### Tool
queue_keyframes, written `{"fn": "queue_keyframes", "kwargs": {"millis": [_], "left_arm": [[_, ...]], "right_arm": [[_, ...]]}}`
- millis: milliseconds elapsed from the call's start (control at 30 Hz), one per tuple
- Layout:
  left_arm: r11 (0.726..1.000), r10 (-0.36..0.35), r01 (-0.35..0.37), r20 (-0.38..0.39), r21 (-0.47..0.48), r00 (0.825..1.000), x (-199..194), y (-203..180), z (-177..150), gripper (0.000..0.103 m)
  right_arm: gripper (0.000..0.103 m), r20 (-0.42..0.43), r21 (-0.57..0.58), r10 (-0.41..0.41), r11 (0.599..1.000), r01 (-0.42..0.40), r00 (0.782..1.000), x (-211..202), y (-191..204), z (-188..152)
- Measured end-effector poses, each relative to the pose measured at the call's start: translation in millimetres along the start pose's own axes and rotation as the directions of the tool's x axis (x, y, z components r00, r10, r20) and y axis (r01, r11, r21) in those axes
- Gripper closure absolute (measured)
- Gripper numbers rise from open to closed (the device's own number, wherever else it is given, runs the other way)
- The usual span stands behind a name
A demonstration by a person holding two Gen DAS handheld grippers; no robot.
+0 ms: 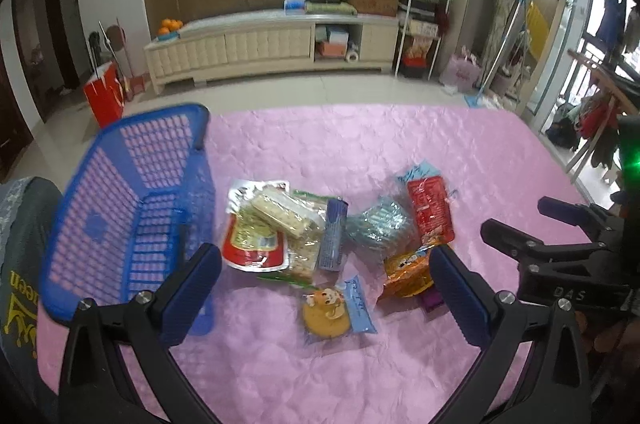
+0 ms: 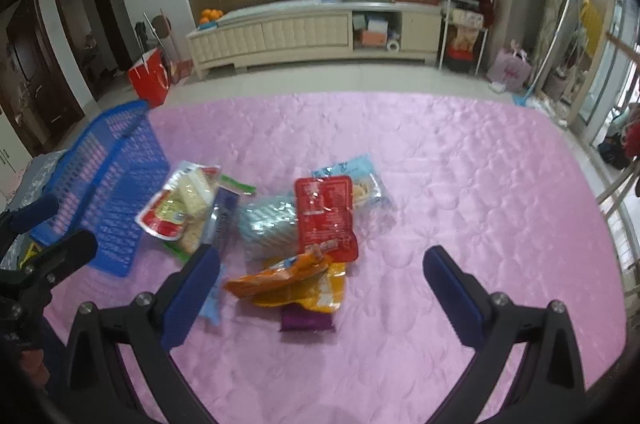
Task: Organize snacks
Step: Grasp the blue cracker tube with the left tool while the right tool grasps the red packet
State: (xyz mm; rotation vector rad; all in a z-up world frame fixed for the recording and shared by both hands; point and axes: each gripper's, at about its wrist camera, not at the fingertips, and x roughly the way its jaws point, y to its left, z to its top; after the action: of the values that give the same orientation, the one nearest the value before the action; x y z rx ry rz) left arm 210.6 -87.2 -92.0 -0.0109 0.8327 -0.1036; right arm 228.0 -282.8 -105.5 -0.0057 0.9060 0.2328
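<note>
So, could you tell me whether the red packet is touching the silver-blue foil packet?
Touching. In the right wrist view the red packet lies overlapping the right edge of the silver-blue foil packet, with no pink cloth showing between them.

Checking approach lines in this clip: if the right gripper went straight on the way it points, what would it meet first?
Probably the orange snack packet, with the purple packet just under its near edge; the open right gripper frames both. Depth is unclear.

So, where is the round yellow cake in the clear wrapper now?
In the left wrist view, the round yellow cake in its clear wrapper lies on the pink tablecloth nearest the camera, left of the orange snack packet and in front of the blue biscuit roll.
</note>
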Motion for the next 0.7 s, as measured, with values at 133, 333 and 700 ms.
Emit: {"fn": "queue_keyframes", "kwargs": {"millis": [133,333,700], "left_arm": [[1.0,0.017,-0.017,-0.044,0.008,0.999,34,-2,2,0.0],[1.0,0.017,-0.016,-0.104,0.012,0.994,73,0,6,0.0],[1.0,0.005,0.0,-0.161,0.029,0.987,107,9,9,0.0]], "right_arm": [[0.004,-0.054,-0.02,0.018,1.0,-0.019,0.998,38,-5,4],[0.008,-0.105,-0.045,0.04,0.998,-0.045,0.994,81,-7,11],[0.04,-0.162,0.043,0.209,0.978,-0.205,0.964,111,-20,13]]}}
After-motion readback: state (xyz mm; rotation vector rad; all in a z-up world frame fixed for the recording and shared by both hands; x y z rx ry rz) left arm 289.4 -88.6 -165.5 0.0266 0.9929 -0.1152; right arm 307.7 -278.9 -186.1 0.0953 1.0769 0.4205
